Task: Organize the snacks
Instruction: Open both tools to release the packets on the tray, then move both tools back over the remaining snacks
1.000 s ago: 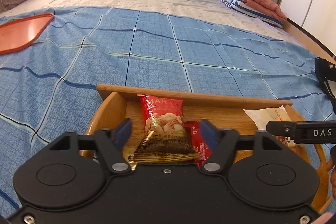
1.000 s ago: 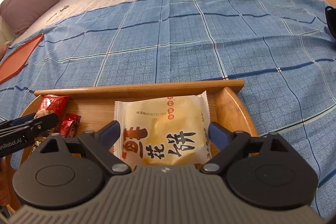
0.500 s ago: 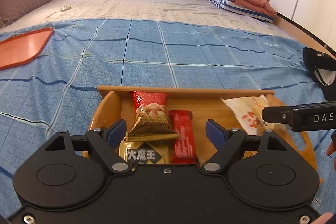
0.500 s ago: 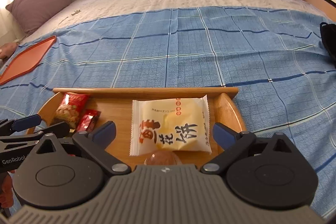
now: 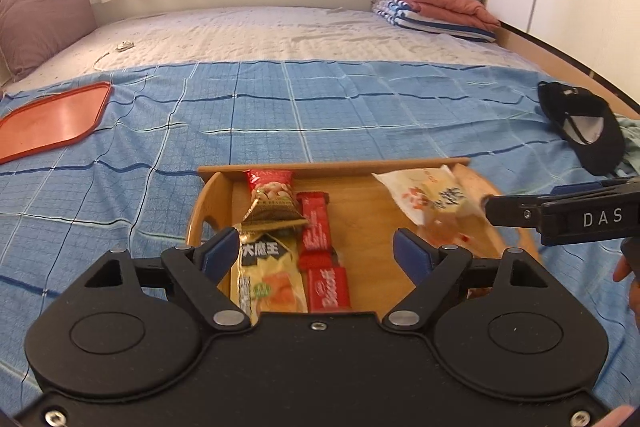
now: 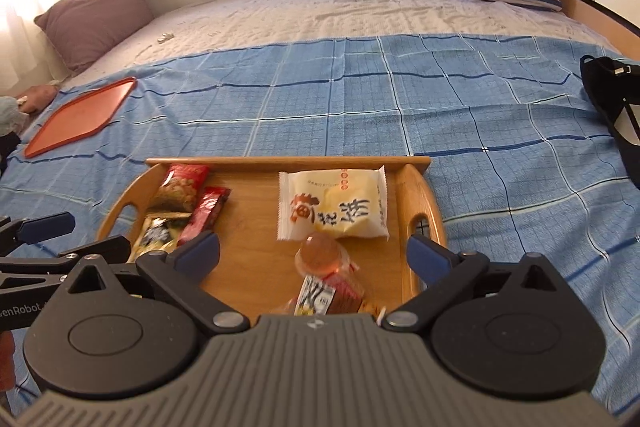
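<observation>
A wooden tray [image 5: 360,195] [image 6: 256,227] lies on the blue checked bedspread. It holds a red nut packet [image 5: 272,187] [image 6: 182,187], a yellow packet [image 5: 272,275], red bars [image 5: 316,227] [image 6: 206,213], a pale yellow pastry packet [image 6: 334,205] [image 5: 428,195] and a small clear jelly cup [image 6: 324,259]. My left gripper [image 5: 316,253] is open and empty above the tray's left half. My right gripper [image 6: 314,253] is open and empty above the right half, over the jelly cup.
An orange lid [image 5: 52,119] [image 6: 80,115] lies at the far left. A black bag [image 5: 584,127] [image 6: 612,99] lies at the right. Folded towels [image 5: 432,3] and a pillow [image 6: 92,15] sit at the far end of the bed.
Both grippers have pulled back and up from the tray, open throughout. More of the tray shows, including the yellow packet, a second red bar and the jelly cup.
</observation>
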Demonstrator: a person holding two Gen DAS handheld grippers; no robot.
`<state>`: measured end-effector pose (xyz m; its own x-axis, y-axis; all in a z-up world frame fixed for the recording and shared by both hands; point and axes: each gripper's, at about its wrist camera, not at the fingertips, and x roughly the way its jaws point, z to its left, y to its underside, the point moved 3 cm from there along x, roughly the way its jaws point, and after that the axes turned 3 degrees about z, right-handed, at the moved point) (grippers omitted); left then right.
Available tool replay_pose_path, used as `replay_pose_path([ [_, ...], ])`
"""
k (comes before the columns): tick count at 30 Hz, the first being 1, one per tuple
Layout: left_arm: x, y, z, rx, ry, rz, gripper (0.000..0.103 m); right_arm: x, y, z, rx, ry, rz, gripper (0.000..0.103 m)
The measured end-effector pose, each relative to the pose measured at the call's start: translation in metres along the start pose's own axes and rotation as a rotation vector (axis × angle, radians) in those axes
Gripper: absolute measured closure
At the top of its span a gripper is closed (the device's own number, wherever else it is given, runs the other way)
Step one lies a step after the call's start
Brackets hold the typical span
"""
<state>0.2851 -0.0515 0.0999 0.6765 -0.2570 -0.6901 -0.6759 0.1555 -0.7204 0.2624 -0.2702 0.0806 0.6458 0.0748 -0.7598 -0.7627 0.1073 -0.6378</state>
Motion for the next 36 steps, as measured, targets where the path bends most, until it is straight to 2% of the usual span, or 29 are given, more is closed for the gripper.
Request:
replay_pose_path([
  [4, -0.032, 0.013, -0.010, 0.020, 0.027, -0.016, 0.019, -0.029, 0.018, 0.002, -0.024, -0.022, -0.024, 0.000],
  [11, -0.082, 0.051, -0.037, 0.140, 0.053, -0.071, 0.018, -0.067, 0.065, 0.007, -0.107, -0.061, -0.043, 0.000],
  [16, -0.114, 0.068, -0.046, 0.149, 0.091, -0.092, 0.018, -0.088, 0.094, 0.012, -0.181, -0.068, -0.049, 0.000],
  [24, -0.158, 0.051, -0.042, 0.096, 0.135, -0.134, 0.017, -0.131, 0.094, 0.022, -0.224, -0.108, -0.116, 0.000],
  [27, -0.171, 0.049, -0.039, 0.091, 0.118, -0.140, 0.017, -0.146, 0.091, 0.023, -0.223, -0.117, -0.147, 0.000],
  [31, -0.187, 0.060, -0.038, 0.106, 0.096, -0.156, 0.017, -0.158, 0.095, 0.023, -0.209, -0.134, -0.167, 0.000],
  [36, -0.195, 0.088, -0.033, 0.093, 0.069, -0.159, 0.017, -0.157, 0.117, 0.023, -0.209, -0.124, -0.175, 0.000],
])
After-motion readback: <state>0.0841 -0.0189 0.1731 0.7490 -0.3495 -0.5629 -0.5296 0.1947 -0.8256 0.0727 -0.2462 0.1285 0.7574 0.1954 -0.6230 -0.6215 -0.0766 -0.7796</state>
